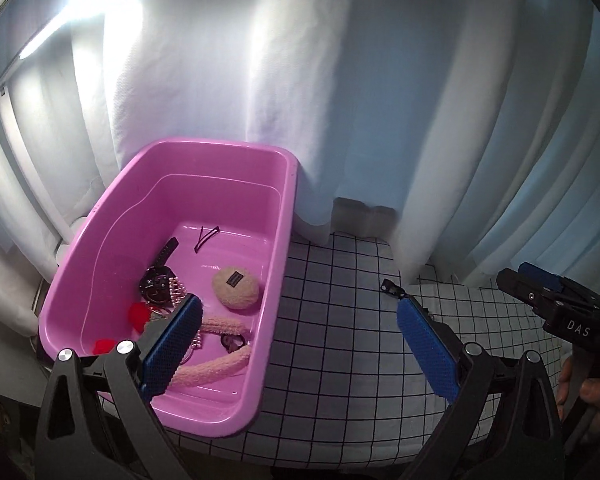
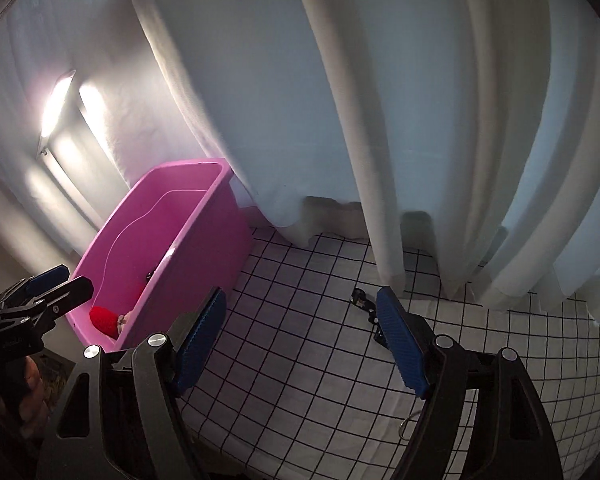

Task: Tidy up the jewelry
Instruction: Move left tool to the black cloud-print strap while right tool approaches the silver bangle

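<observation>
A pink plastic bin [image 1: 281, 216] stands on the checked cloth [image 1: 340, 344] against the curtain. In it lie a black watch [image 1: 156, 285], a pearl piece [image 1: 177, 291], a thin black hair clip [image 1: 206, 236], a beige fluffy puff [image 1: 236, 286], a pink fuzzy band [image 1: 216, 364] and red bits [image 1: 138, 314]. My left gripper [image 1: 298, 304] hangs open over the bin's near right wall, nothing between its blue pads. A small black trinket [image 2: 366, 308] lies on the cloth just left of the right finger of my right gripper [image 2: 302, 294], which is open and holds nothing.
White curtains [image 2: 340, 120] hang close behind the bin and cloth, their hems touching the cloth. A bright light strip [image 1: 80, 8] shines at the upper left. In the right wrist view the bin [image 2: 196, 240] is at the left, with bare checked cloth [image 2: 300, 360] below.
</observation>
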Demonstrator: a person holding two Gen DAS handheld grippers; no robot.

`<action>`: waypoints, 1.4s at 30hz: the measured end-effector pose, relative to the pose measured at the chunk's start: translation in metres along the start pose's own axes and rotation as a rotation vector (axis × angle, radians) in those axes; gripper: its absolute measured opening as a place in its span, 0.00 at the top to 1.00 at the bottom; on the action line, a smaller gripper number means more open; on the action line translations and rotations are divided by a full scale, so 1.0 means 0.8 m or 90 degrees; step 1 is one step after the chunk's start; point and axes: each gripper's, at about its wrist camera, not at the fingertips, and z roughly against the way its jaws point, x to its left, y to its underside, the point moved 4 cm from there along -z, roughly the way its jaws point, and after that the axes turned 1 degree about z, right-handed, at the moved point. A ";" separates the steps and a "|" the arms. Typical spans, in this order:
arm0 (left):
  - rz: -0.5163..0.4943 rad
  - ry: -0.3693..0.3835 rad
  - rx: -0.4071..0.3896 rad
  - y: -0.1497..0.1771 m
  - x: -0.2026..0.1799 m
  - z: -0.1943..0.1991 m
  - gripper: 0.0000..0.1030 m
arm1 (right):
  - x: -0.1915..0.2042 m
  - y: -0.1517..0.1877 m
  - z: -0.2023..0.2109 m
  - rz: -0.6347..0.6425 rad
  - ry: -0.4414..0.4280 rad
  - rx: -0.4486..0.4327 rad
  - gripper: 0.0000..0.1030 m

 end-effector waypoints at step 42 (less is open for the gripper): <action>-0.131 0.037 0.113 0.087 -0.218 -0.360 0.07 | -0.137 0.252 -0.131 -0.144 0.255 -0.014 0.28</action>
